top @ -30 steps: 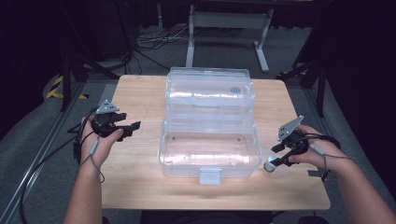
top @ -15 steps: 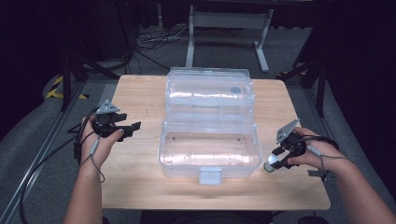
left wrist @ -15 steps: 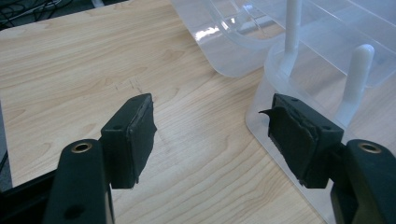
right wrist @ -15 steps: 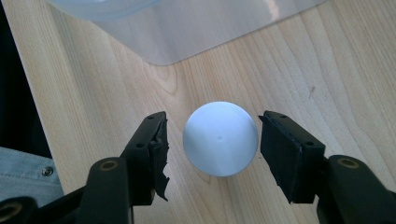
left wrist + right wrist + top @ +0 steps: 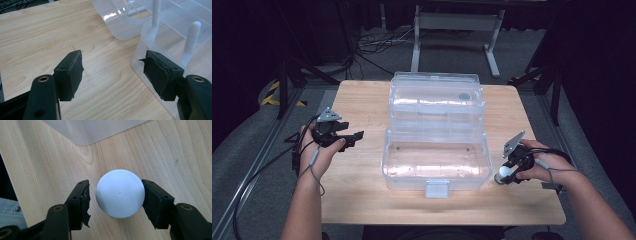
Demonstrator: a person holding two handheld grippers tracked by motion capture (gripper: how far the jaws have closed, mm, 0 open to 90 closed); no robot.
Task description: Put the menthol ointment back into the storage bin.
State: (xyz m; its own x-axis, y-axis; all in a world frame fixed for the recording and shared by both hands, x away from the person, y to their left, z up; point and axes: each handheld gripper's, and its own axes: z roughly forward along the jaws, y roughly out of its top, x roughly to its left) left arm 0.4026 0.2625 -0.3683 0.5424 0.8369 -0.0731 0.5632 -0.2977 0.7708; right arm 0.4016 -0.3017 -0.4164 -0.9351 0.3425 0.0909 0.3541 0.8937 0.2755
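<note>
Overhead light brightens the surface [image 5: 362,100]; around it all is dark. Glare streaks the box [image 5: 437,105]; close views sharp.

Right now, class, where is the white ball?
The white ball rests on the wooden table between the right gripper jaws, beside the clear box's right front corner.
</note>
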